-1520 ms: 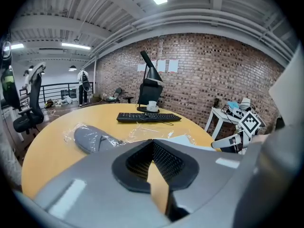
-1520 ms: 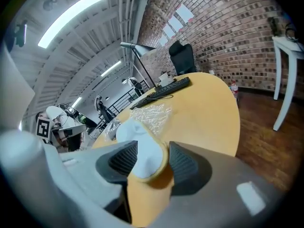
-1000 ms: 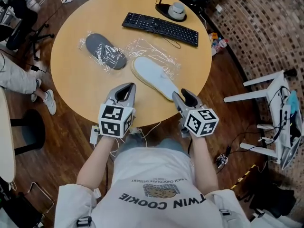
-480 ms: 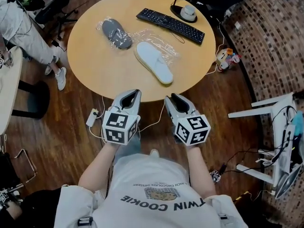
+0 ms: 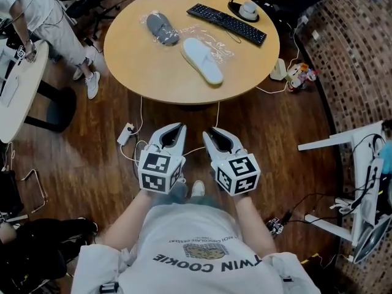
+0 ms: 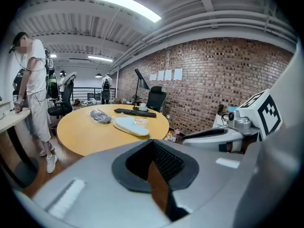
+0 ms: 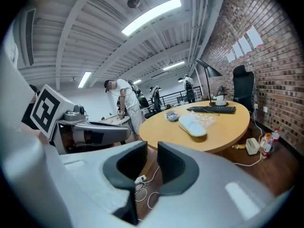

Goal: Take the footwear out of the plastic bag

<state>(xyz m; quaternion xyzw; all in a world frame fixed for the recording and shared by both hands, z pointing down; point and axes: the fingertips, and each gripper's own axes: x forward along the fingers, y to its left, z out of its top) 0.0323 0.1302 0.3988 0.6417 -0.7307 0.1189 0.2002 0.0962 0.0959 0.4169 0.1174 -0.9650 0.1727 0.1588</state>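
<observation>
A white slipper [image 5: 203,60] lies bare on the round wooden table [image 5: 147,72], its toe end against an empty clear plastic bag [image 5: 218,43]. Beside it a grey slipper [image 5: 162,28] lies wrapped in its own clear bag. Both grippers hang over the wooden floor, well short of the table. My left gripper [image 5: 178,127] looks shut with nothing in it. My right gripper [image 5: 209,130] shows a narrow gap between its pads; its jaws have just been closing, with nothing between them. The white slipper [image 7: 192,126] is far ahead in the right gripper view.
A black keyboard [image 5: 228,23] and a lamp base [image 5: 248,9] sit at the table's far side. A power strip [image 5: 126,133] and cables lie on the floor below the table edge. A person [image 5: 55,23] stands at left by a white desk [image 5: 18,84]. A white frame [image 5: 361,164] stands at right.
Both grippers have drawn back from the table edge and now hang over the floor. The table and slippers sit farther away. The right jaws have narrowed.
</observation>
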